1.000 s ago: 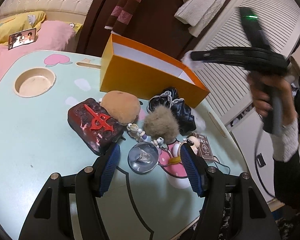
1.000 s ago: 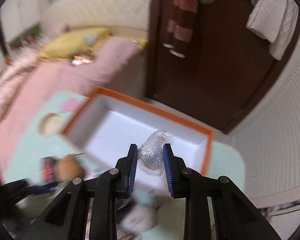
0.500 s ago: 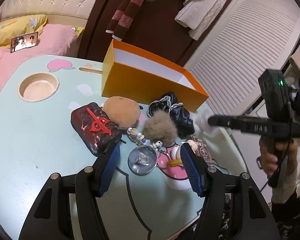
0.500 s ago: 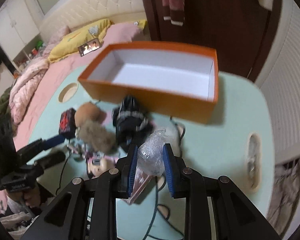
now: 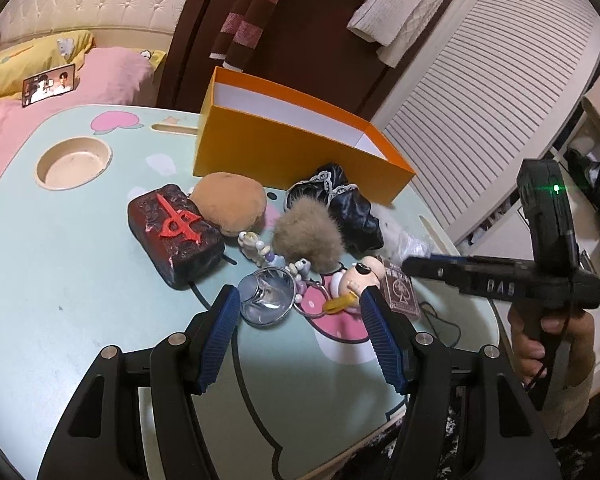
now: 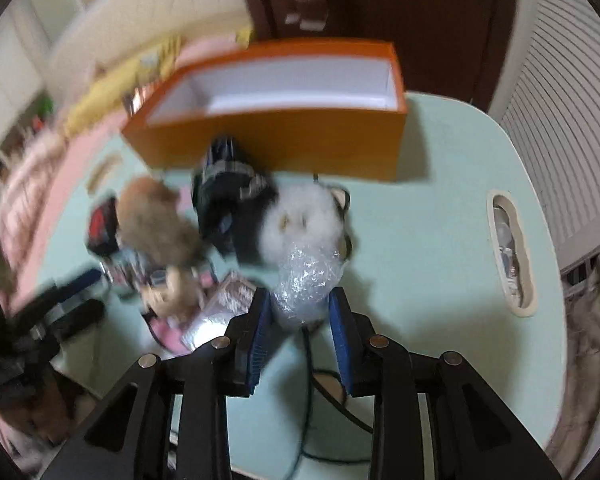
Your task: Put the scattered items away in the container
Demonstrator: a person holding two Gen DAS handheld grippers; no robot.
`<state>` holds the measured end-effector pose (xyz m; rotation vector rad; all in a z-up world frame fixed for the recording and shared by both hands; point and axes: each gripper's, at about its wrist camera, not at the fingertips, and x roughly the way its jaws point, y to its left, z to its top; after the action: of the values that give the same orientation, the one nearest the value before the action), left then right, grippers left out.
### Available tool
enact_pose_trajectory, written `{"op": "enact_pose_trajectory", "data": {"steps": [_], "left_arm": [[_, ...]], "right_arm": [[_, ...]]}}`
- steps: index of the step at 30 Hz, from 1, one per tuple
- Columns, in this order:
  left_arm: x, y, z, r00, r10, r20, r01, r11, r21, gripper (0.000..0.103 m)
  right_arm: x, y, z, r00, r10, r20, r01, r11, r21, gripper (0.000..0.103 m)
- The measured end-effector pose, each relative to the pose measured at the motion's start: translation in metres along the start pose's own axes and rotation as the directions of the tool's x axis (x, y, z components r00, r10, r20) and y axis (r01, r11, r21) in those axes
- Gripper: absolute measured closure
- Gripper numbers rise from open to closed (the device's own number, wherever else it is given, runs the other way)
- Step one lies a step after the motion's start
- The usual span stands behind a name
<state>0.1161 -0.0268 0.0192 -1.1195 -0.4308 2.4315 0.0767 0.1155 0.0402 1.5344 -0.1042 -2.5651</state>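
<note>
Crinkled clear plastic wad (image 6: 306, 280), glinting, beside orange box (image 6: 284, 140)

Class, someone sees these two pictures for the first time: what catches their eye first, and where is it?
The open orange box at the table's far side, with a heap of plush and trinkets before it. The red-marked dark block lies left of that heap. The right gripper has crinkled clear wrap between its fingers.

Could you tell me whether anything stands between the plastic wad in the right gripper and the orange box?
Yes: the white fluffy toy and the black lace-trimmed cloth lie between the plastic wad and the orange box; lifting over them would clear both.
</note>
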Motion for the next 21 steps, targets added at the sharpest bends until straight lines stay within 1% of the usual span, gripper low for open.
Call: {"op": "enact_pose_trajectory", "data": {"steps": [2,3,4,6,7,8,10,12,13,14,16,18,19,20,21], "left_arm": [[-0.004,-0.001,-0.002,1.0,-0.002,0.013,0.002,1.0,0.001,0.04],[-0.005,-0.002,-0.002,1.0,0.0,0.015,0.0,1.0,0.001,0.04],[-0.005,-0.002,-0.002,1.0,0.004,0.015,-0.004,1.0,0.0,0.04],[-0.007,-0.001,-0.003,1.0,0.014,0.018,-0.014,1.0,-0.002,0.04],[-0.007,-0.001,-0.004,1.0,0.017,0.018,-0.017,1.0,-0.006,0.04],[-0.008,-0.001,-0.004,1.0,0.022,0.017,-0.022,1.0,-0.009,0.04],[-0.009,-0.001,-0.004,0.999,0.039,0.012,-0.039,0.999,-0.011,0.04],[-0.009,-0.002,-0.006,0.997,0.076,0.0,-0.076,0.997,-0.005,0.04],[-0.008,-0.004,-0.008,0.993,0.116,-0.023,-0.116,0.993,0.006,0.04],[-0.007,-0.005,-0.009,0.99,0.138,-0.032,-0.137,0.99,0.019,0.04],[-0.007,-0.009,-0.013,0.986,0.162,-0.034,-0.16,0.986,0.037,0.04],[-0.007,-0.012,-0.015,0.984,0.177,-0.036,-0.175,0.983,0.045,0.04],[-0.005,-0.013,-0.016,0.979,0.198,-0.042,-0.196,0.979,0.05,0.04],[-0.003,-0.014,-0.017,0.97,0.237,-0.052,-0.235,0.971,0.055,0.04],[-0.002,-0.015,-0.017,0.965,0.257,-0.048,-0.254,0.965,0.064,0.039]], "right_arm": [[0.0,-0.002,0.001,0.999,0.031,0.023,-0.032,0.999,0.003,0.075],[-0.002,-0.001,0.001,0.999,0.032,0.038,-0.032,0.999,-0.008,0.073],[-0.003,0.001,0.001,0.999,0.025,0.043,-0.024,1.0,-0.016,0.068],[-0.009,0.003,-0.001,0.997,0.025,0.068,-0.024,0.999,-0.022,0.055],[-0.014,0.002,-0.003,0.995,0.03,0.091,-0.029,0.999,-0.014,0.041],[-0.02,0.002,-0.005,0.992,0.028,0.123,-0.028,1.0,0.0,0.031],[-0.031,0.0,-0.011,0.983,0.014,0.183,-0.018,1.0,0.024,0.025],[-0.037,0.003,-0.018,0.978,-0.002,0.211,-0.004,1.0,0.028,0.022],[-0.036,0.007,-0.022,0.976,-0.014,0.216,0.009,1.0,0.026,0.022],[-0.036,0.011,-0.029,0.974,-0.034,0.223,0.03,0.999,0.021,0.022],[-0.032,0.02,-0.042,0.97,-0.066,0.234,0.066,0.998,0.01,0.022],[-0.025,0.03,-0.055,0.968,-0.104,0.23,0.109,0.994,-0.01,0.022],[-0.022,0.033,-0.057,0.968,-0.121,0.219,0.128,0.992,-0.019,0.022],[-0.019,0.037,-0.058,0.969,-0.144,0.203,0.153,0.988,-0.032,0.022],[-0.018,0.037,-0.059,0.968,-0.157,0.195,0.167,0.985,-0.037,0.022]]}}
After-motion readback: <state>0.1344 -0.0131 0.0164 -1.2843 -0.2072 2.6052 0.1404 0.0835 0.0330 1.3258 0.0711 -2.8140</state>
